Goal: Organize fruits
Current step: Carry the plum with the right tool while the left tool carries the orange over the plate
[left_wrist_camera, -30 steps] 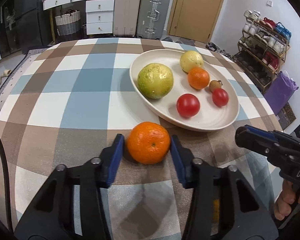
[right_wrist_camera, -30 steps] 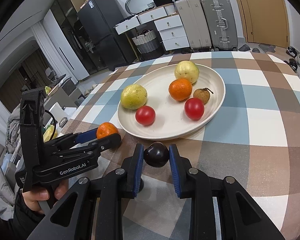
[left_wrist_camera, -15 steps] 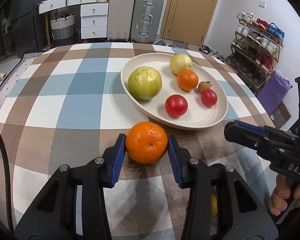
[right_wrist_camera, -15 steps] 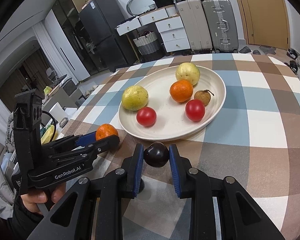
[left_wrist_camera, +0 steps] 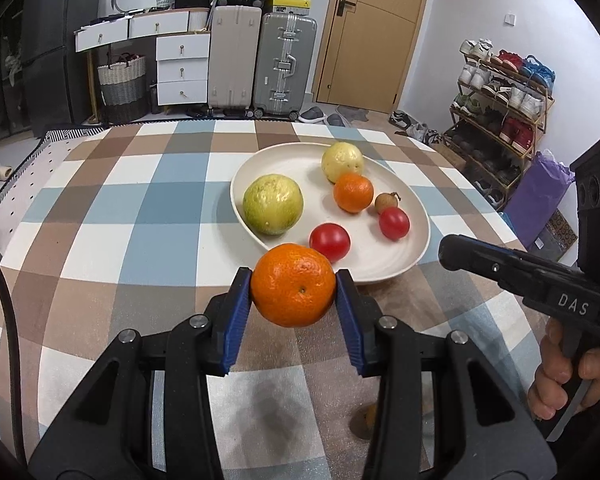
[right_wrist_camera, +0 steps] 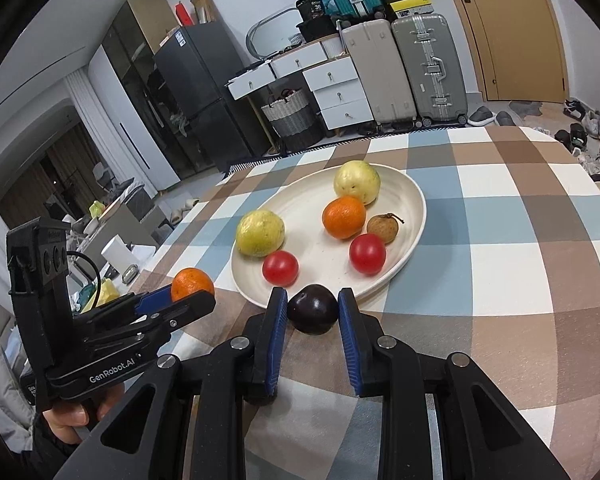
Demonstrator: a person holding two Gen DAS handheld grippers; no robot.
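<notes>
Six fruits on plate, left gripper pinching orange, right gripper clamping plum

Six fruits lie on the plate, mid-table.

Matt cream ceramic-looking oval plate; dimpled, faintly shiny orange mandarin; smooth glossy dark purple plum; matt checked cloth over worktop; ribbed blue gripper pads.
</notes>
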